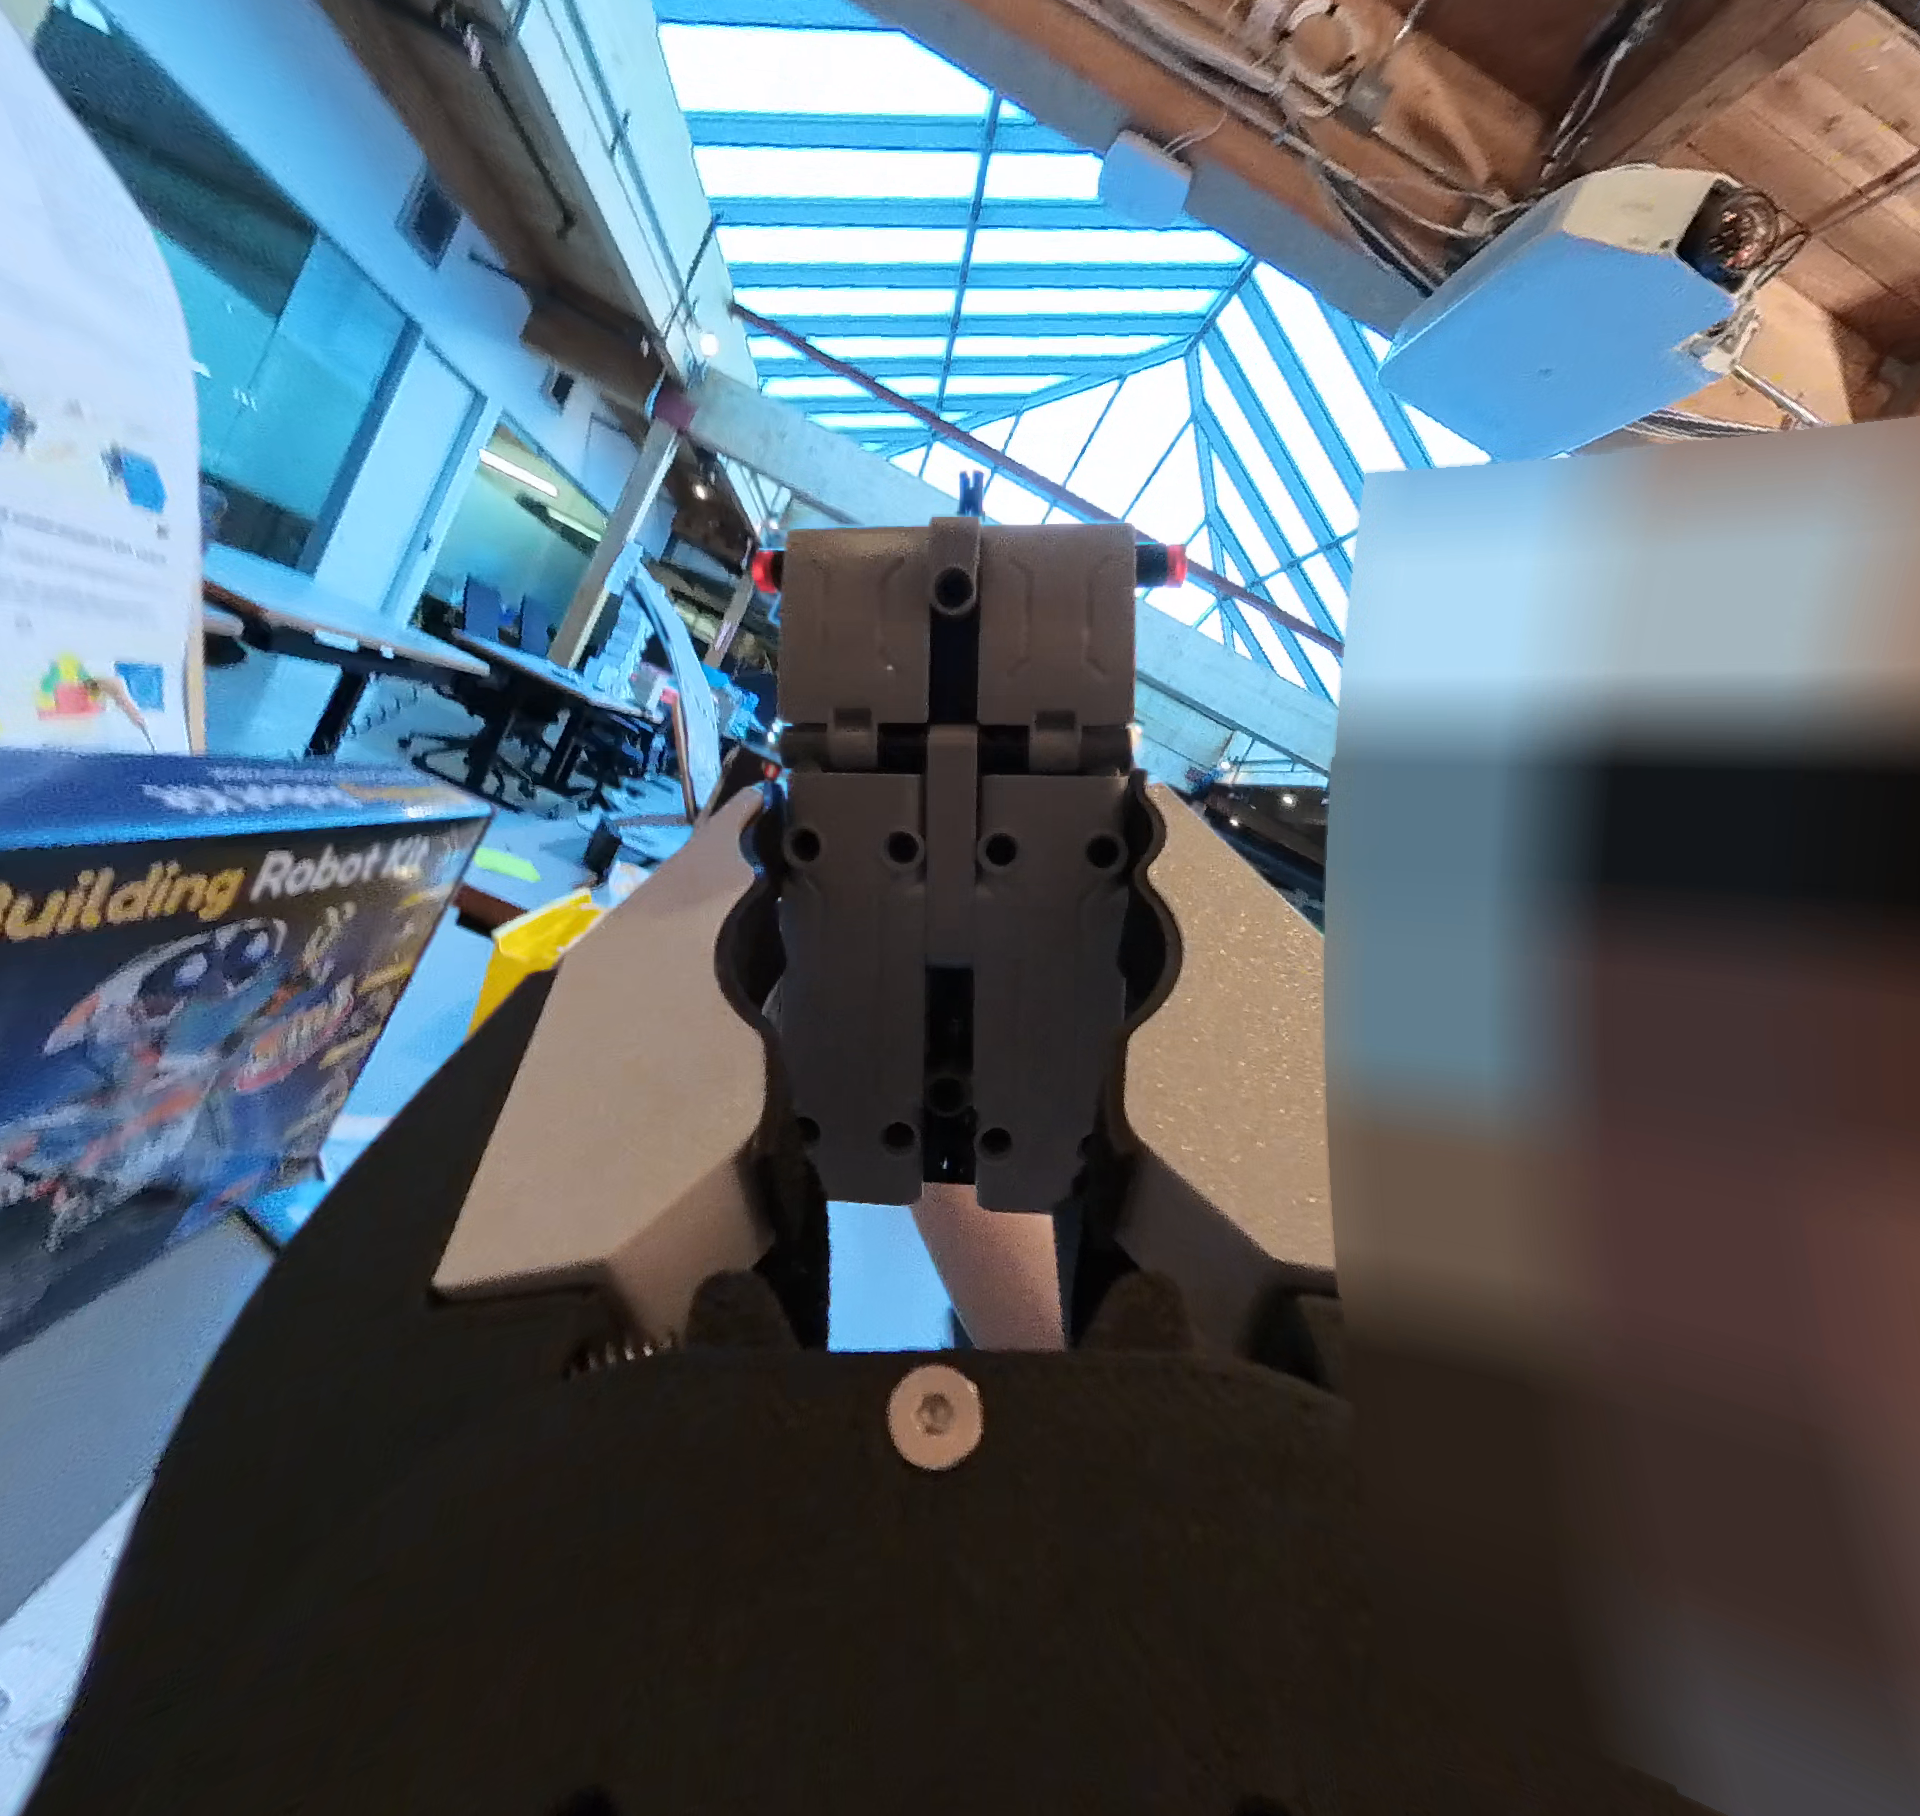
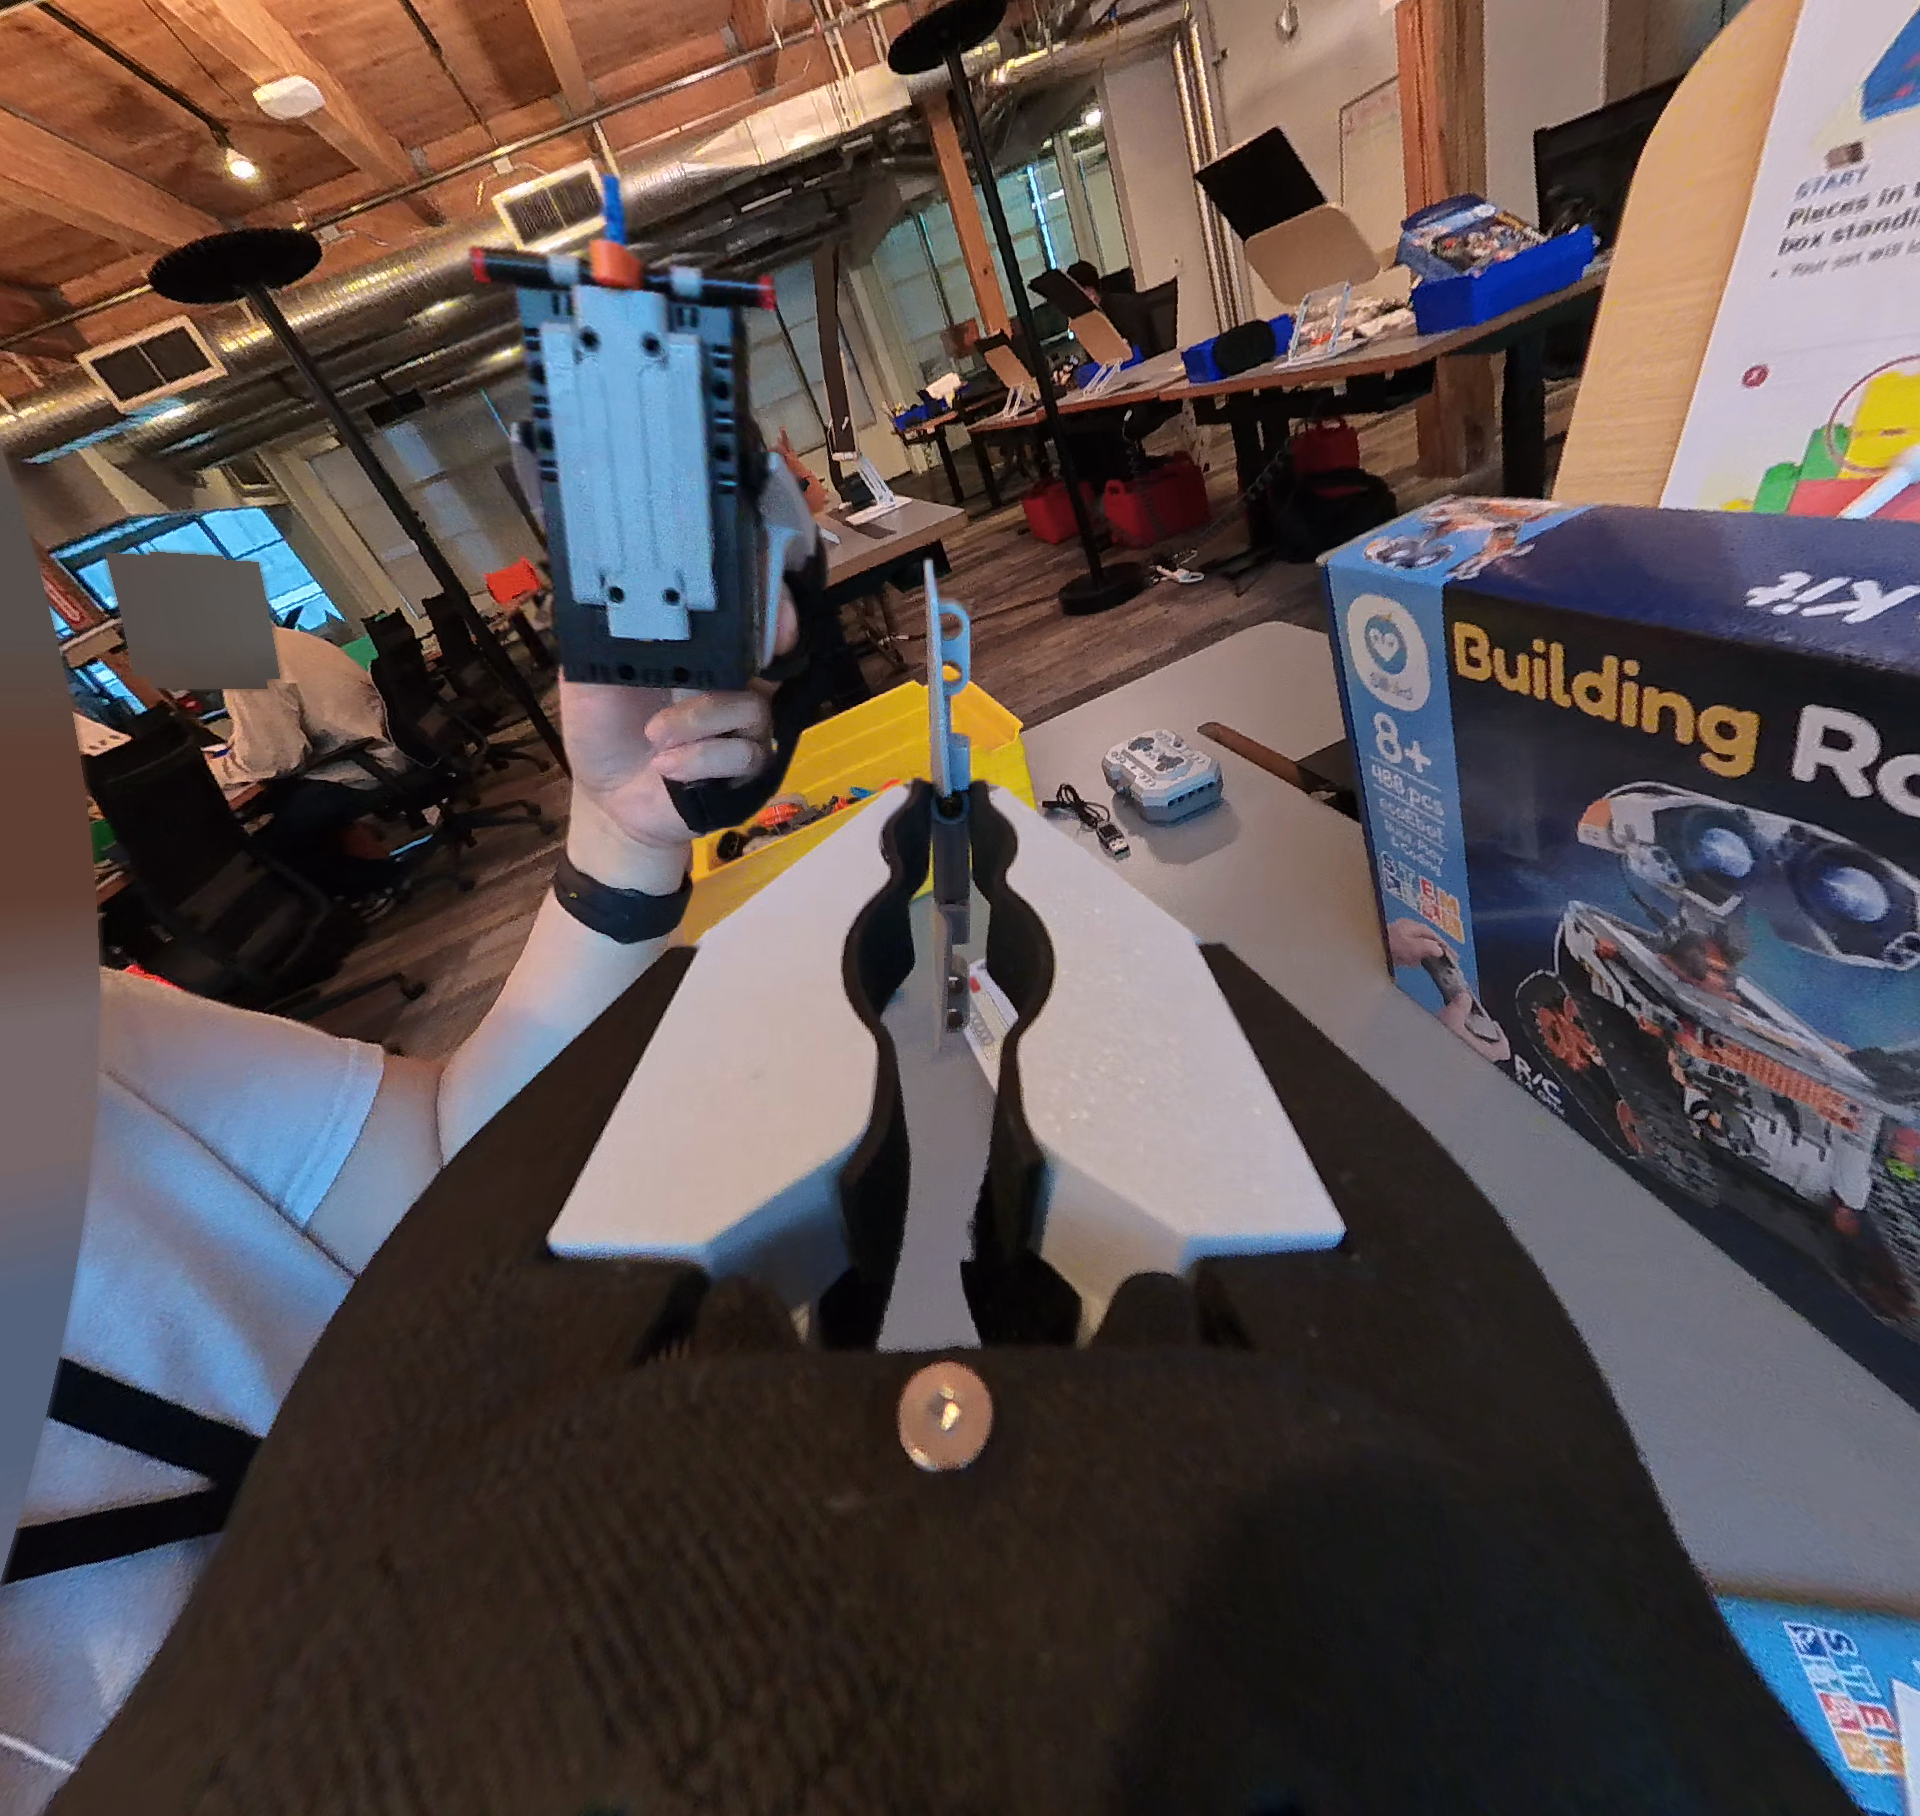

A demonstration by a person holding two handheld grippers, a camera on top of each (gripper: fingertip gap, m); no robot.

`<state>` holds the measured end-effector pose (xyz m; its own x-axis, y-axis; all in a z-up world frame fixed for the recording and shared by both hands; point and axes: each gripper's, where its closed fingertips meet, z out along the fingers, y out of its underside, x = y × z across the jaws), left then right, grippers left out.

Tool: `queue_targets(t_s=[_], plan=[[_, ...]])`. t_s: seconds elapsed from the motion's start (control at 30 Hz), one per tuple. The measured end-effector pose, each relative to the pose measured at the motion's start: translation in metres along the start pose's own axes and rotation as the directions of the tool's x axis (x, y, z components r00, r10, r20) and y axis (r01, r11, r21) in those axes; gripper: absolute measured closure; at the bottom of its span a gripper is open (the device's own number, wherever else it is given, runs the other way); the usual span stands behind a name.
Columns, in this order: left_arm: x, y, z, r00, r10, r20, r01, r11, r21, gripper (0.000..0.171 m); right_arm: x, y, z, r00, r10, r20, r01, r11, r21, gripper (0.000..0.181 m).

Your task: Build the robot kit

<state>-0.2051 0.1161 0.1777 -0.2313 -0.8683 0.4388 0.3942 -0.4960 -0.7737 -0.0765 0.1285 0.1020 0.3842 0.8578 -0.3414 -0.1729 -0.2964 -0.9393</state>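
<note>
My left gripper (image 1: 951, 831) points up toward a skylight and is shut on a grey brick-built block (image 1: 862, 987) with hinged panels, rows of holes and red axle ends on top. The same block (image 2: 634, 478) shows at the upper left of the right wrist view, raised in the air, with a hand (image 2: 665, 758) on the left gripper's handle below it. My right gripper (image 2: 948, 810) is shut on a thin grey flat piece (image 2: 943, 665), seen edge-on. The piece stands upright out of the fingertips, to the right of the block and lower.
A blue robot-kit box (image 2: 1662, 831) stands on the grey table (image 2: 1299, 914) at the right; it also shows in the left wrist view (image 1: 208, 987). A yellow bin (image 2: 883, 748) of parts, a grey control unit (image 2: 1162, 777) and a small cable (image 2: 1086, 816) lie ahead. A poster board (image 2: 1818, 260) stands behind the box. Spacing between my two grippers at the tips: around 15 cm.
</note>
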Motion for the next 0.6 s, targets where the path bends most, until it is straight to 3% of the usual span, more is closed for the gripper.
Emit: queue_targets(t_s=[0.27, 0.6], plan=[[-0.042, 0.026, 0.006, 0.991, -0.127, 0.031, 0.128, 0.991, -0.043, 0.108, 0.001, 0.006, 0.005, 1.000, 0.015, 0.005, -0.015, 1.000, -0.018, 0.177], [-0.048, 0.031, 0.000, 0.990, -0.129, 0.060, 0.131, 0.990, -0.047, 0.108, -0.002, 0.009, 0.005, 1.000, 0.016, 0.004, -0.016, 0.999, -0.037, 0.177]])
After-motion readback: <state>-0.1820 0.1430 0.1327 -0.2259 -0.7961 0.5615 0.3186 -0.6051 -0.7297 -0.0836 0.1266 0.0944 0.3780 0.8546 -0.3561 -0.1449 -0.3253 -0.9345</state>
